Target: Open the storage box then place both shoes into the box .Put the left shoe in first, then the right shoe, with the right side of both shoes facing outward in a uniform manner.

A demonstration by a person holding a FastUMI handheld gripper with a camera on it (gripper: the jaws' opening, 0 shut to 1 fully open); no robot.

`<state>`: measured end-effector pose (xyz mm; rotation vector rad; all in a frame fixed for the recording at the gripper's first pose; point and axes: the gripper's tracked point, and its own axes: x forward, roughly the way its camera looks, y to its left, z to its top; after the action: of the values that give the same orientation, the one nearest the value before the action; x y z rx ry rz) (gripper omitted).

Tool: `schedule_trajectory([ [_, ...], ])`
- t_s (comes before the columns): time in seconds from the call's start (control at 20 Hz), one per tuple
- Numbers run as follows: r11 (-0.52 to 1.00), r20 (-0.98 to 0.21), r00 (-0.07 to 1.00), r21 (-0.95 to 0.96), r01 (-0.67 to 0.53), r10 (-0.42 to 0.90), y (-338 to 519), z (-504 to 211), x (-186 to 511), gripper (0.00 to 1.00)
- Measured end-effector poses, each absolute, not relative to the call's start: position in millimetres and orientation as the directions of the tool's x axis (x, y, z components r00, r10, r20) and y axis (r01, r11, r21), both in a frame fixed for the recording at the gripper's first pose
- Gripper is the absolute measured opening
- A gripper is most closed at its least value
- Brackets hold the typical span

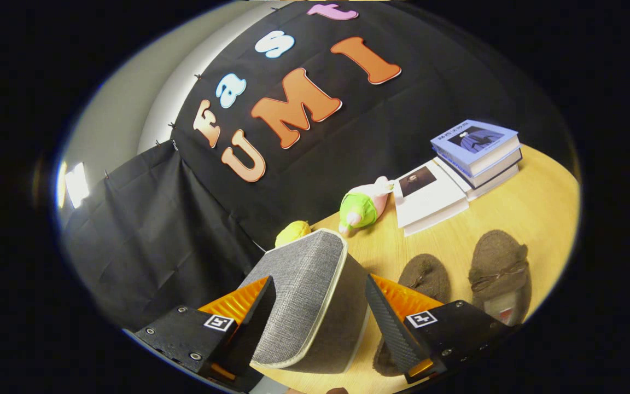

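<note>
Storage box (309, 295) sits between my fingers (386, 323), its grey fabric lid raised; my gripper (315, 323) seems clamped on that lid (contact partly hidden). Two brown slippers (498, 273) lie beside it on the worktop (544, 208), books (476, 150) near the far edge.

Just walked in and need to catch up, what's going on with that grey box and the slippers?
A handheld tool has its two fingers spread around the grey fabric storage box, one on each side; a firm grip can't be confirmed. Both brown slippers lie on the wooden table beside the box, not yet inside. Books and plush toys sit beyond.
</note>
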<state>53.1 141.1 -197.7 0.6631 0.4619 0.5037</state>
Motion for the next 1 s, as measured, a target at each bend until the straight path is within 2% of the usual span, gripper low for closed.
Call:
schedule_trajectory([
  [0.9,0.387,-0.135,0.637,0.88,-0.274,0.759,207,-222,55,0.98],
  [1.0,0.371,-0.125,0.634,0.888,-0.273,0.763,206,-222,53,0.94],
])
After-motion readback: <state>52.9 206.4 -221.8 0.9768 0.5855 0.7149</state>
